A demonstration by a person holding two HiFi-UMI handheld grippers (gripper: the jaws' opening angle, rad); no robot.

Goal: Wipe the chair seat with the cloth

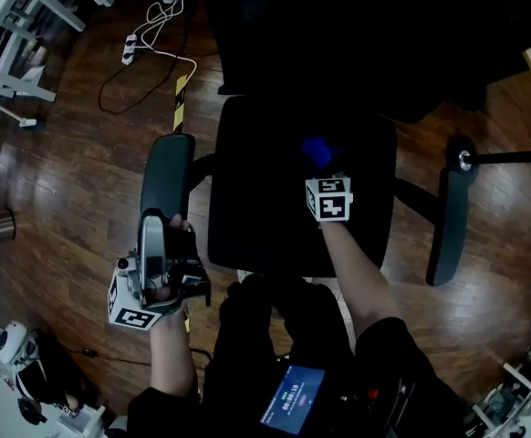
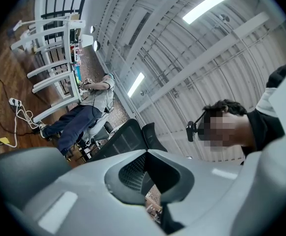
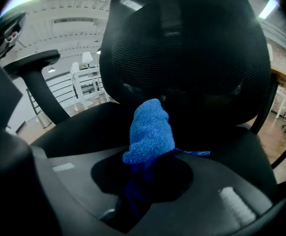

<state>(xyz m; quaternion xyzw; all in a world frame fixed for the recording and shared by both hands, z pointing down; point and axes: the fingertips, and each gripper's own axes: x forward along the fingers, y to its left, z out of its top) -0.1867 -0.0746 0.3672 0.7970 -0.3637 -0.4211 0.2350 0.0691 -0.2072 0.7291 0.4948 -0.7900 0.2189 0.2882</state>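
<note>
One blue cloth (image 3: 150,132) pinched in right claw (image 3: 146,177) over one chair seat (image 1: 265,222), left claw (image 2: 150,181) closed, empty

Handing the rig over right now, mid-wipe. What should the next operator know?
Right claw: shut on the blue cloth, over the chair seat, towards the backrest.
Left claw: shut, empty, pointing up beside the left armrest.
Done: cloth gripped and at the seat; how much is already wiped cannot be told.
Left: wipe across the whole seat.
</note>
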